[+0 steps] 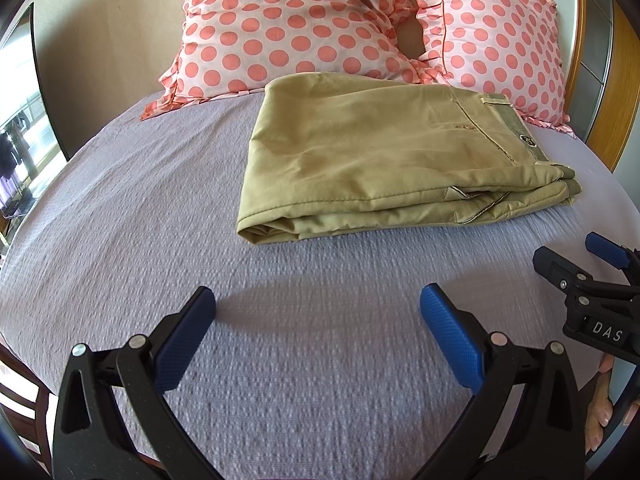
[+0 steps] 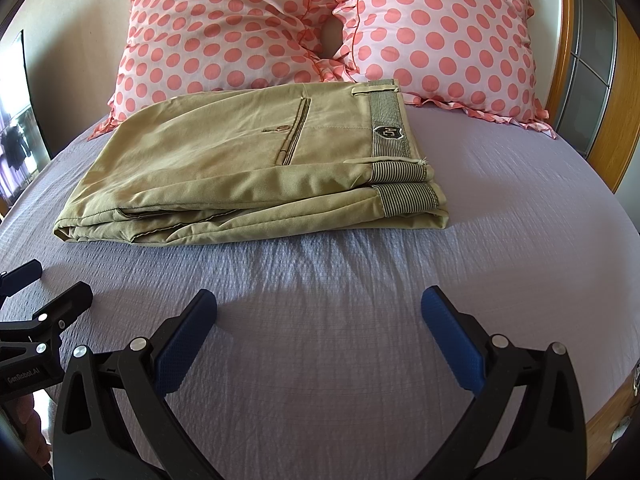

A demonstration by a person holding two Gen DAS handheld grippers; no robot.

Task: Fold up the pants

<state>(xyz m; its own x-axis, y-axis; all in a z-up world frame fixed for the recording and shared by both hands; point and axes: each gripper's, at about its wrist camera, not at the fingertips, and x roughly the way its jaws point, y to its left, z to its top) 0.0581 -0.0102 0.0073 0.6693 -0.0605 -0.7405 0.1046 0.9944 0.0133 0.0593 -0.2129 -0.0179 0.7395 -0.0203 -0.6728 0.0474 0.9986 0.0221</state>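
Observation:
Khaki pants (image 1: 384,152) lie folded into a flat stack on the lilac bed sheet (image 1: 160,208), waistband with striped lining to the right; they also show in the right wrist view (image 2: 240,168). My left gripper (image 1: 318,304) is open and empty, hovering over bare sheet short of the pants' near edge. My right gripper (image 2: 320,304) is open and empty, also over bare sheet in front of the pants. Each gripper shows at the edge of the other's view: the right one (image 1: 588,264), the left one (image 2: 44,284).
Two pink pillows with coral dots (image 1: 304,24) (image 2: 440,36) lean at the head of the bed behind the pants. A wooden bed frame (image 2: 560,52) runs along the right. A window (image 1: 16,120) is at the left.

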